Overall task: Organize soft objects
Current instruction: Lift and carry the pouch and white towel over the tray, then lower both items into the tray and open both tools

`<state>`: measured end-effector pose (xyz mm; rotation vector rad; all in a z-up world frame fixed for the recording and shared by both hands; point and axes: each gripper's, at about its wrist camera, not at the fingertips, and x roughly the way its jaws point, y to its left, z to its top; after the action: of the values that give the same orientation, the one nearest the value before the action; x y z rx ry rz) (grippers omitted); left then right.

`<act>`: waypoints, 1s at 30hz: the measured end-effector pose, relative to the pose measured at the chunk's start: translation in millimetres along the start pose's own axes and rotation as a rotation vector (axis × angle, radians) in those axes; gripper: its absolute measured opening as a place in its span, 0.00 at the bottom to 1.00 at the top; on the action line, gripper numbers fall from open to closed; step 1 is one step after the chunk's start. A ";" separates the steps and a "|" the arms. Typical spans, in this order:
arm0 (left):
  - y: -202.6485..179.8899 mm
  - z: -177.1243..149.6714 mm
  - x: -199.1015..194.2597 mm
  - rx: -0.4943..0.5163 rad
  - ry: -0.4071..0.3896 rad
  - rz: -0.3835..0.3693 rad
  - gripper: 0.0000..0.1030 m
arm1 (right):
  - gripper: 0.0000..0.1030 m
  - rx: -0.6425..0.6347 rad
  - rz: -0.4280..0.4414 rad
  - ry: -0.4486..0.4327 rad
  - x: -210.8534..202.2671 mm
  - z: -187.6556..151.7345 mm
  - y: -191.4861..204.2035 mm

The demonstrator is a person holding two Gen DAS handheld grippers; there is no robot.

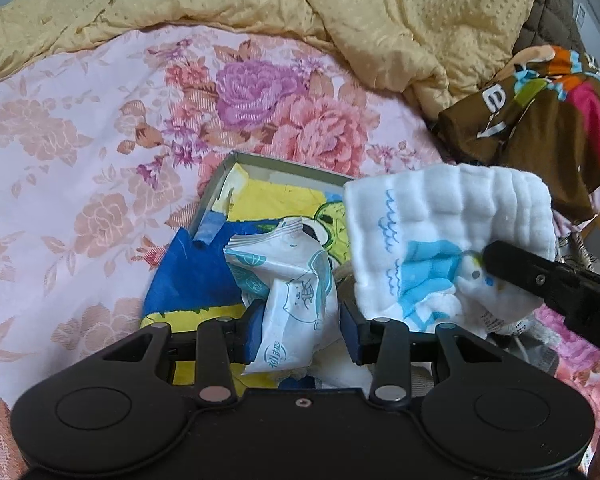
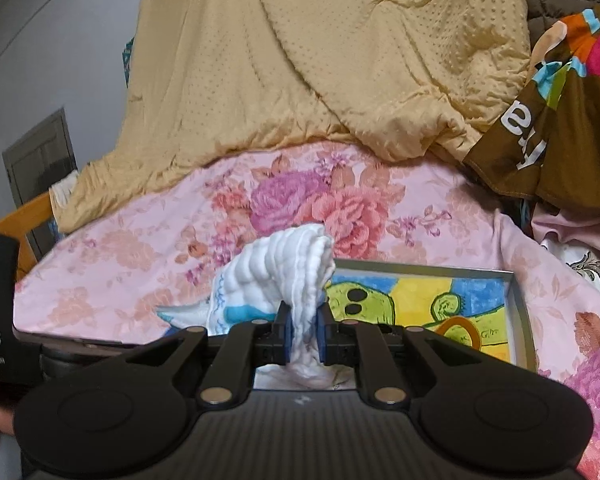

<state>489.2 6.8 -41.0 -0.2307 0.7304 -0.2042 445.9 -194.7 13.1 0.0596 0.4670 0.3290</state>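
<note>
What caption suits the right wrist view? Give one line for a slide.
Right gripper pinches a white quilted cloth above the cartoon-lined tray on a floral bedspread.

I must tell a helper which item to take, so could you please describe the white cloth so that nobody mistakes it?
On the pink floral bedsheet lies a shallow box with a yellow and blue cartoon bottom. The white quilted cloth is held above the box's right side, pinched by the right gripper. Unlike the crinkly plastic packet in the left gripper, it is thick, ribbed fabric with a light blue print.
</note>
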 end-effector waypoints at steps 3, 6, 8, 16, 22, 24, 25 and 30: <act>1.0 -0.1 4.5 -0.005 0.011 0.008 0.42 | 0.20 -0.006 -0.001 0.014 5.6 -2.7 0.8; 2.9 -0.4 8.0 -0.016 0.022 0.017 0.42 | 0.25 -0.018 -0.001 0.028 10.0 -5.3 2.2; 4.4 -0.7 9.4 -0.026 0.030 0.019 0.42 | 0.27 -0.021 -0.003 0.034 11.8 -7.1 1.6; 6.3 -3.2 11.4 -0.047 0.043 0.023 0.44 | 0.30 -0.028 -0.032 0.053 15.0 -12.7 -2.1; 5.4 -4.9 11.3 -0.040 0.047 0.019 0.48 | 0.37 -0.039 -0.033 0.055 15.3 -15.2 -0.4; 5.5 -4.8 10.8 -0.040 0.046 0.018 0.48 | 0.43 -0.042 -0.034 0.055 15.5 -15.3 -0.1; 5.3 -4.8 10.4 -0.039 0.045 0.018 0.49 | 0.44 -0.041 -0.034 0.057 15.8 -15.3 -0.1; 4.6 -5.4 7.2 -0.028 0.039 0.028 0.51 | 0.51 -0.045 -0.048 0.055 16.0 -17.0 -1.1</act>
<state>491.2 8.5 -50.7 -0.2438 0.7753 -0.1724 452.0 -190.8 -9.1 -0.0049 0.5145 0.2941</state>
